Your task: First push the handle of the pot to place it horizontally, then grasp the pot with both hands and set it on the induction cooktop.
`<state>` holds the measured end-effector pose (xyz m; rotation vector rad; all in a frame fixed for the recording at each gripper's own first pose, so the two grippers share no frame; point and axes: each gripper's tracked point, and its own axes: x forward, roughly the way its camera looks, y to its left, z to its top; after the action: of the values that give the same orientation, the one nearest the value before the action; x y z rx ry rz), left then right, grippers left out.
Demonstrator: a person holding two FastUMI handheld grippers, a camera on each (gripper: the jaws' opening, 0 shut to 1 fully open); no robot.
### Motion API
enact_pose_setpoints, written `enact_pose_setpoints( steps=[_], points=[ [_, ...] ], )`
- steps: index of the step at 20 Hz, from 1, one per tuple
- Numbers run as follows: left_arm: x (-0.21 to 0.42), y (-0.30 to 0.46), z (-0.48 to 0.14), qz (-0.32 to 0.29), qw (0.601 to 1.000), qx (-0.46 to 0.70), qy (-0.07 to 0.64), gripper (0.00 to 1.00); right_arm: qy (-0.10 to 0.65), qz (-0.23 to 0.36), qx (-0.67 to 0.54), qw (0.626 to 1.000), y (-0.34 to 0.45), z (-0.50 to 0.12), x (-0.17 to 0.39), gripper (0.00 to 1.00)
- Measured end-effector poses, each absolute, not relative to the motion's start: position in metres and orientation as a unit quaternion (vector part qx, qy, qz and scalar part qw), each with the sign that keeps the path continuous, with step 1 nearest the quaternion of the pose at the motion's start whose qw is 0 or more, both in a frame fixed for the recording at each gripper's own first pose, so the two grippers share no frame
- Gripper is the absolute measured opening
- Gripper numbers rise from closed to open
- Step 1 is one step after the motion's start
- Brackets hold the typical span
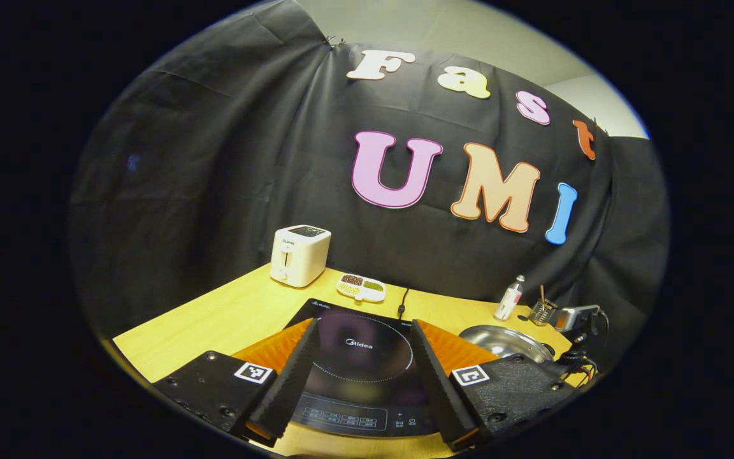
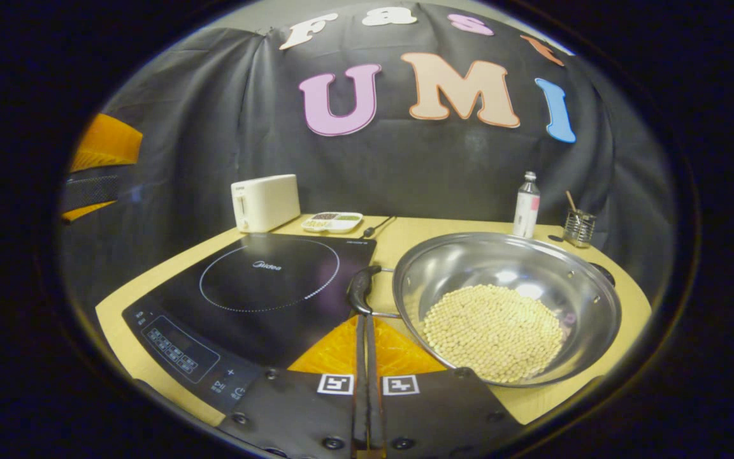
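A steel pot (image 2: 532, 268) holding pale beans (image 2: 494, 331) sits on the wooden table right of the black induction cooktop (image 2: 259, 287). Its black side handle (image 2: 359, 288) points toward the cooktop. My right gripper (image 2: 364, 317) is shut with nothing between its fingers, and its tips rest against the near end of that handle. My left gripper (image 1: 362, 328) hovers wide open over the cooktop (image 1: 360, 357), with the pot (image 1: 504, 341) off to its right. In the right gripper view, the left gripper (image 2: 99, 169) hangs high at the far left.
A white toaster (image 2: 265, 203) and a small divided dish (image 2: 332, 221) stand behind the cooktop, beside its power cord (image 2: 376, 226). A bottle (image 2: 525, 205) and a wire cup (image 2: 578, 228) stand at the back right. The table's front edge (image 2: 552, 405) is close under the pot.
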<state>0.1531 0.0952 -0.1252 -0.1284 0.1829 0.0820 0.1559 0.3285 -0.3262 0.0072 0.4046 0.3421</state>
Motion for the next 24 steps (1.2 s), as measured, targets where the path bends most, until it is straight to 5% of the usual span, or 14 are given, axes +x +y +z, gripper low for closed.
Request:
enact_pose_setpoints(
  steps=[7, 11, 14, 18, 24],
  points=[
    [0.157, 0.053, -0.155, 0.019, 0.988, -0.085, 0.125, 0.88, 0.136, 0.184, 0.020, 0.973, 0.262, -0.263, 0.158, 0.05],
    [0.173, 0.034, -0.168, 0.047, 0.987, -0.073, 0.134, 0.88, 0.159, 0.152, 0.035, 0.975, 0.199, -0.261, 0.180, 0.47],
    [0.187, 0.008, -0.176, 0.041, 0.988, -0.052, 0.139, 0.88, 0.164, 0.116, 0.038, 0.979, 0.154, -0.265, 0.200, 0.48],
    [0.208, -0.021, -0.196, 0.031, 0.989, -0.018, 0.146, 0.88, 0.165, 0.072, 0.010, 0.984, 0.104, -0.274, 0.224, 0.74],
    [0.238, -0.041, -0.233, 0.037, 0.983, 0.016, 0.181, 0.88, 0.185, 0.041, -0.044, 0.981, 0.054, -0.299, 0.258, 0.91]
  ],
)
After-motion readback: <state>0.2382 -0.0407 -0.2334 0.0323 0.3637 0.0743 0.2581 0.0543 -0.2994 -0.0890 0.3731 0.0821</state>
